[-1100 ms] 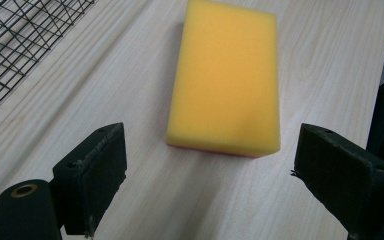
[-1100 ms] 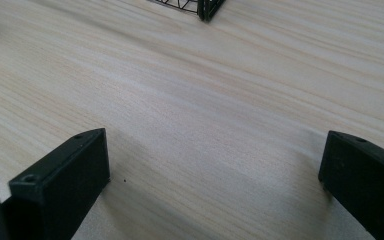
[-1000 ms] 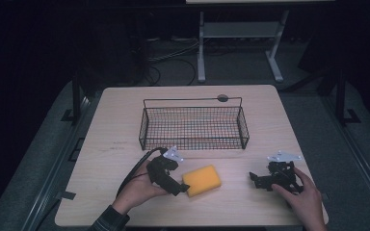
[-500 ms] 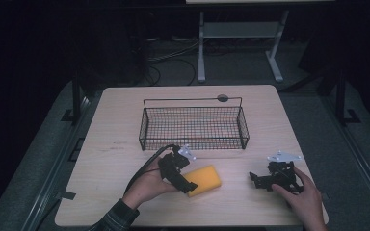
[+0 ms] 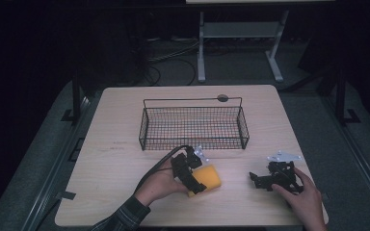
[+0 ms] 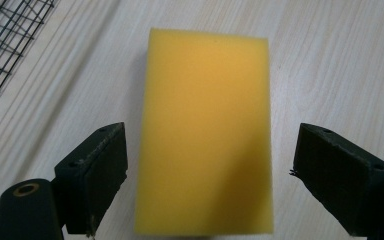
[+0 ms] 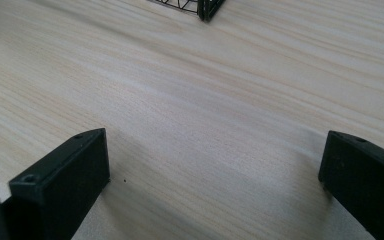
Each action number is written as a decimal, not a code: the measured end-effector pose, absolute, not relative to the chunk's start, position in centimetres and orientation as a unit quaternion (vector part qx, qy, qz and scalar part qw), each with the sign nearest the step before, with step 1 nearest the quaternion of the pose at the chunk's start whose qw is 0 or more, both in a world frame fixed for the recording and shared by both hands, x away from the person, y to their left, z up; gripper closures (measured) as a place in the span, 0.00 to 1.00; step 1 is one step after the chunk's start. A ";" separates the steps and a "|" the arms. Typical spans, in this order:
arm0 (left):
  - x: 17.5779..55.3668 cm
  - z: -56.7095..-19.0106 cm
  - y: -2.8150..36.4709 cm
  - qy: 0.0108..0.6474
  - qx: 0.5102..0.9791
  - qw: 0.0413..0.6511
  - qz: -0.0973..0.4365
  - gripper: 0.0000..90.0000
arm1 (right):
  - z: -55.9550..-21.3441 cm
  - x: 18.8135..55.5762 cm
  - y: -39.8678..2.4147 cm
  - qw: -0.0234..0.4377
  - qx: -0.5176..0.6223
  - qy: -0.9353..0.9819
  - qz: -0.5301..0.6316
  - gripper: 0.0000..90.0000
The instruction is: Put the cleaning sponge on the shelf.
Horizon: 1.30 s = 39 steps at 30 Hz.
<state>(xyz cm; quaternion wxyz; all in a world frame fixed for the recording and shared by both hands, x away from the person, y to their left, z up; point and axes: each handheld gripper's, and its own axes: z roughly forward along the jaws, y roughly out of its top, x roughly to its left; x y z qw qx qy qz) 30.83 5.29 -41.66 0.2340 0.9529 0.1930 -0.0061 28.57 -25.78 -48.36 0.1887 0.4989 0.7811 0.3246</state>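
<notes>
Your left gripper [image 5: 198,179] has moved forward and to the right over the last second, from beside the near-left end of the yellow sponge [image 5: 207,178] to directly over it; its jaws now stand spread with the sponge lying between them, a gap showing on each side in the left gripper view. Your left hand [image 5: 160,186] has come along with it, further onto the table [image 5: 115,144]; the sponge now shows partly covered by the gripper in the high view.
</notes>
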 end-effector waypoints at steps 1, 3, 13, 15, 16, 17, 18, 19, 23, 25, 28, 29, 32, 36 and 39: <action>30.9 -41.8 5.0 0.190 0.955 0.230 -0.005 0.15 | -48.4 28.6 -25.8 0.189 0.499 0.781 0.324 0.00; 30.9 -41.9 4.7 0.190 0.955 0.228 -0.003 0.15 | -48.4 28.6 -25.8 0.188 0.499 0.781 0.325 0.00; 31.1 -42.7 3.3 0.182 0.962 0.205 0.003 0.15 | -48.4 28.6 -25.8 0.189 0.499 0.781 0.324 0.00; 31.1 -42.8 3.2 0.180 0.963 0.200 0.003 0.15 | -48.4 28.6 -25.8 0.189 0.499 0.781 0.324 0.00; 31.2 -43.1 3.0 0.179 0.964 0.196 0.003 0.15 | -48.4 28.6 -25.8 0.189 0.499 0.781 0.324 0.00; 31.2 -43.2 2.8 0.178 0.965 0.191 0.004 0.15 | -48.4 28.6 -25.8 0.189 0.499 0.781 0.324 0.00; 31.2 -43.2 2.8 0.178 0.965 0.191 0.004 0.15 | -48.4 28.6 -25.8 0.189 0.499 0.781 0.324 0.00; 31.2 -43.5 2.6 0.174 0.968 0.182 0.006 0.15 | -48.4 28.6 -25.8 0.189 0.499 0.781 0.325 0.00; 31.2 -43.8 2.3 0.175 0.969 0.176 0.008 0.15 | -48.4 28.6 -25.8 0.189 0.499 0.781 0.324 0.00; 31.2 -44.1 2.1 0.174 0.970 0.167 0.010 0.15 | -48.4 28.6 -25.8 0.189 0.499 0.781 0.324 0.00; 31.3 -44.3 2.0 0.170 0.973 0.157 0.014 0.15 | -48.4 28.6 -25.8 0.189 0.499 0.781 0.325 0.00; 31.3 -44.3 2.0 0.170 0.973 0.157 0.014 0.15 | -48.4 28.6 -25.8 0.189 0.499 0.781 0.325 0.00; 31.3 -44.5 2.0 0.171 0.974 0.150 0.016 0.15 | -48.4 28.6 -25.8 0.188 0.499 0.781 0.325 0.00; 31.3 -44.6 2.0 0.172 0.974 0.148 0.017 0.16 | -48.4 28.6 -25.8 0.189 0.499 0.781 0.324 0.00; 31.3 -44.6 2.0 0.173 0.973 0.149 0.016 0.17 | -48.4 28.6 -25.8 0.189 0.499 0.781 0.324 0.00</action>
